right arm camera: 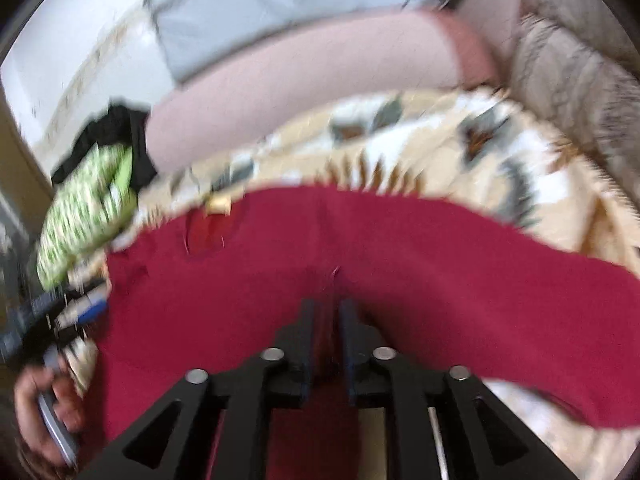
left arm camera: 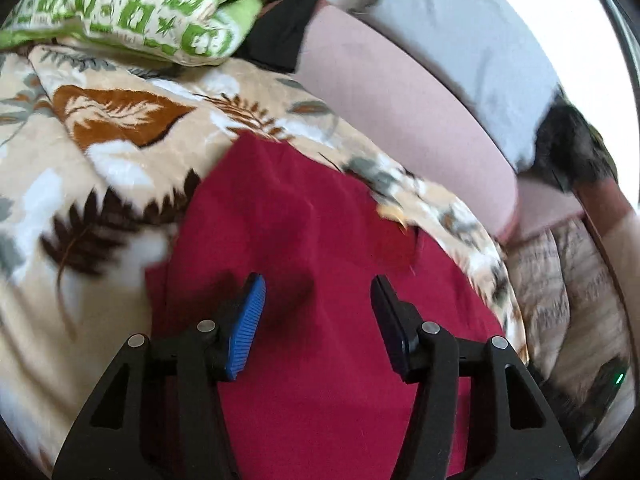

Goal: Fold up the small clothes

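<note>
A dark red garment (left arm camera: 304, 216) lies spread on a leaf-patterned blanket (left arm camera: 120, 128). My left gripper (left arm camera: 318, 288) is open, its blue-padded fingers (left arm camera: 250, 320) hovering just over the red cloth with nothing between them. In the right wrist view the same red garment (right arm camera: 400, 248) fills the middle. My right gripper (right arm camera: 329, 308) is nearly shut, pinching a raised fold of the red cloth between its jaws. The view is blurred by motion. The left gripper and the hand holding it (right arm camera: 48, 408) show at the left edge.
A green-and-white patterned pillow (left arm camera: 132, 4) lies at the blanket's far side, with black cloth (left arm camera: 284, 28) beside it. A pink mattress edge (left arm camera: 400, 92) and pale blue sheet (left arm camera: 460, 28) run behind. A grey furry throw (right arm camera: 580, 72) lies at the right.
</note>
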The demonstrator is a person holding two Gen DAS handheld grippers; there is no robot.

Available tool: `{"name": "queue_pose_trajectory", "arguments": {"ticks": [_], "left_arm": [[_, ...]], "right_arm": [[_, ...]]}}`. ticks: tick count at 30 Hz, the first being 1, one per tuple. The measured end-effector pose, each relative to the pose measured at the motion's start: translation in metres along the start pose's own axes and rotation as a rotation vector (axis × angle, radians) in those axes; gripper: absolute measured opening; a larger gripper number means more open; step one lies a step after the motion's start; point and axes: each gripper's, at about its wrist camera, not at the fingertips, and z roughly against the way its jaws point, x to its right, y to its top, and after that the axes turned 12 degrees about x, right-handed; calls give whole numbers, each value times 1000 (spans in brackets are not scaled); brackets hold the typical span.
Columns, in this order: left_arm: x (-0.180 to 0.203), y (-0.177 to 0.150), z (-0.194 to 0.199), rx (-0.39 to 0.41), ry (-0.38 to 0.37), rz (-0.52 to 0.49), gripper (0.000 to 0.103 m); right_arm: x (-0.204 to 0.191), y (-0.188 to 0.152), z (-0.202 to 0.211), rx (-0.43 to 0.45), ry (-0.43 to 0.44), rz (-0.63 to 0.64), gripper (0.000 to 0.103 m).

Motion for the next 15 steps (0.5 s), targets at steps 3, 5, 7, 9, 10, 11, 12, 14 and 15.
{"name": "queue_pose_trajectory", "arguments": {"ticks": [3,5,7,9,10,11,12,14,15], "left_arm": [[16,-24,26,-38,-43,-19,55],[28,-41,39,-65,-66,-51,55],[41,-52,45,-82,-86,-96,55],[52,-59,41,-88,-93,-129,55],[56,-62,38,-86,-91,-141,55],[58,-63,34,-87,-92,-142,55],[60,-66,31,-93,-96,-137,55],[62,-68,26,-111,-106,-127,55],[63,-69,22,-121,-111,-118,55]], "right_arm": [[42,8,56,109,-146,-122,64],[85,10,94,136,-217,-257,64],[125,12,127,149,-255,-345,64],[159,12,151,153,-293,-390,64],[177,10,161,152,-324,-390,64],[197,5,166,134,-365,-377,64],[210,1,168,124,-387,-364,64],[237,-12,167,92,-427,-315,60],[248,-16,165,77,-416,-300,57]]}}
